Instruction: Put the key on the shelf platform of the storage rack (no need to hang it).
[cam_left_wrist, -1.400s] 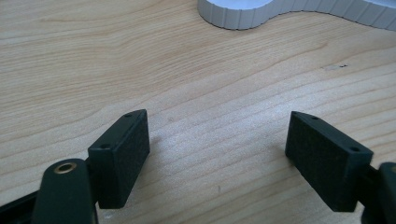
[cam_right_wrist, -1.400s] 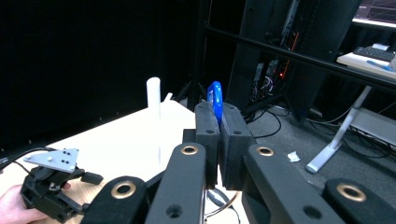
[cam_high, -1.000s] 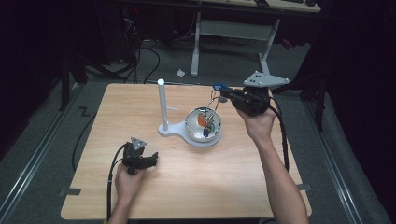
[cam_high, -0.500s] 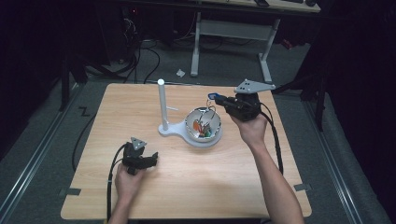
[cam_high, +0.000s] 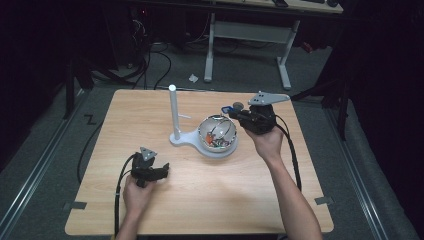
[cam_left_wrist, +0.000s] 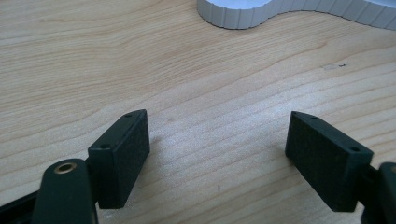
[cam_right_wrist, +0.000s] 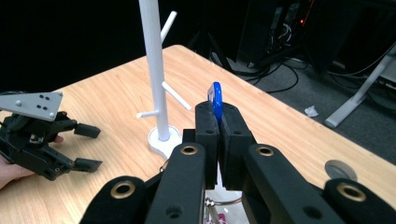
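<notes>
- Hidden detail: the blue piece (cam_right_wrist: 215, 99) shows just its rounded top edge above the pads of the right hand-held gripper (cam_right_wrist: 218, 122); the rest is pinched out of sight, so its full shape cannot be told. In the high view it is a small blue spot (cam_high: 226, 108) at the jaw tips.
- The contents of the clear bowl (cam_high: 217, 136) are a tangle of small coloured bits, too small to make out.
- Task thing: the blue piece is thin, glossy and bright blue, held above the far right rim of the bowl, right of the white peg stand (cam_high: 174, 114).
- Right hand-held gripper (cam_high: 235, 113): clamped on the blue piece, held level above the bench (cam_high: 150, 105), jaws pointing left toward the stand, the forearm reaching in from the near edge.
- Left hand-held gripper (cam_high: 162, 170): rests low on the near left of the bench, jaws spread wide with bare wood between them (cam_left_wrist: 217, 140), pointing right toward the stand's white base (cam_left_wrist: 243, 11).
</notes>
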